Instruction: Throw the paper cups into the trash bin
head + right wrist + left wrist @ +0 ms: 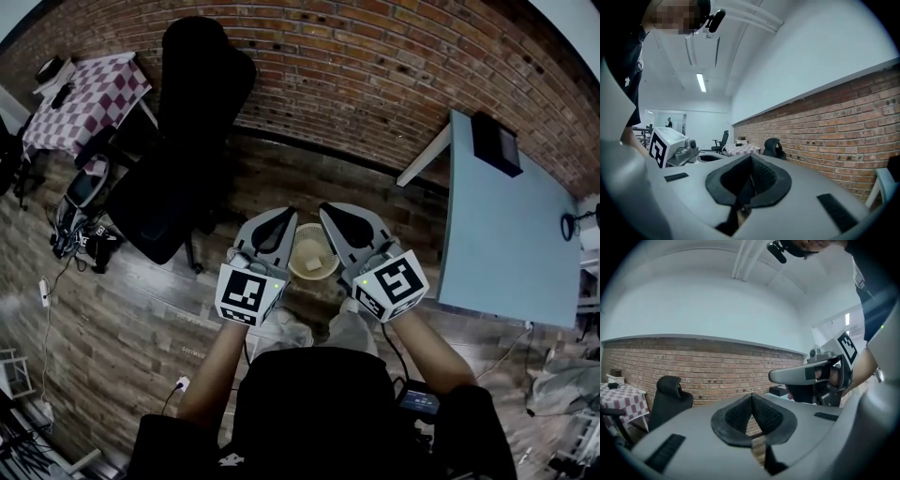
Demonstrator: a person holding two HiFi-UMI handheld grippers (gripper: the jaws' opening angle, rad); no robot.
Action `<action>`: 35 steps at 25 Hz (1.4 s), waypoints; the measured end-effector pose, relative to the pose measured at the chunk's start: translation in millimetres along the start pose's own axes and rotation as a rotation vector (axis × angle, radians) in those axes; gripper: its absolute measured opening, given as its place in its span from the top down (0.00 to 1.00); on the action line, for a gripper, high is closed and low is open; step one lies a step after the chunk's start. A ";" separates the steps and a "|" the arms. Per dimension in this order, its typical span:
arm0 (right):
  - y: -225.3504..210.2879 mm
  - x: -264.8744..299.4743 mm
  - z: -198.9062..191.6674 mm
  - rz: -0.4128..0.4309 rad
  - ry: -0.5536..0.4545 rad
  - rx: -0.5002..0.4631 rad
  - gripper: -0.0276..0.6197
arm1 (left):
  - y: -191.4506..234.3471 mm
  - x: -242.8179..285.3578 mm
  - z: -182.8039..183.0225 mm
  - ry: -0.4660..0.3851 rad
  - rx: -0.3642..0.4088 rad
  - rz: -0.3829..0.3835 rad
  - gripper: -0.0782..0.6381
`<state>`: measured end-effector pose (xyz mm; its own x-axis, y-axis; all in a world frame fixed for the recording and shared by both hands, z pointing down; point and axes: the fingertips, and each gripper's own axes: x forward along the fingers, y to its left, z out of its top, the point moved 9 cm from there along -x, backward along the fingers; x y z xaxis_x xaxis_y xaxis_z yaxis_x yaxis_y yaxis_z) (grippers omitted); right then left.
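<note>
A beige mesh trash bin (pixel 312 276) stands on the wood floor in front of the person's legs. Something pale (pixel 315 250) lies inside it; I cannot tell whether it is a paper cup. My left gripper (pixel 284 217) and right gripper (pixel 330 215) are held side by side above the bin, pointing towards the brick wall. In the left gripper view the left gripper (pixel 751 398) has its black pads meeting at the tip with nothing between them. The right gripper (pixel 750 161) looks the same in its own view: shut and empty. No cup is in either gripper.
A black office chair (pixel 183 131) stands left of the bin, with a checkered table (pixel 84 98) beyond it. A blue-grey table (pixel 506 225) with a black box (pixel 495 142) is at the right. Cables (pixel 47 300) lie on the floor at the left.
</note>
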<state>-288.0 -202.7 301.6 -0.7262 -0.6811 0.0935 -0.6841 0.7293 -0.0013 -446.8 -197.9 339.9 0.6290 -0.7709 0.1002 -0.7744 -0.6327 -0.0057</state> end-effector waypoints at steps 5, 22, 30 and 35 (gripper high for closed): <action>3.7 2.1 5.0 0.013 -0.024 -0.002 0.95 | -2.3 -4.3 6.7 -0.028 0.009 0.018 0.89; -0.6 -32.2 9.3 0.079 -0.050 -0.004 0.95 | -40.6 -8.9 21.0 -0.031 0.020 0.099 0.89; -11.1 -71.4 11.8 0.093 -0.059 -0.030 0.95 | -81.6 -1.9 29.4 -0.032 0.030 0.126 0.89; -18.5 -99.1 14.3 0.110 -0.072 -0.030 0.95 | -112.5 2.9 34.9 -0.030 0.044 0.145 0.89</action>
<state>-204.3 -149.6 278.1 -0.8007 -0.5987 0.0223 -0.5983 0.8010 0.0222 -355.5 -131.4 306.2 0.5135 -0.8556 0.0650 -0.8537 -0.5170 -0.0618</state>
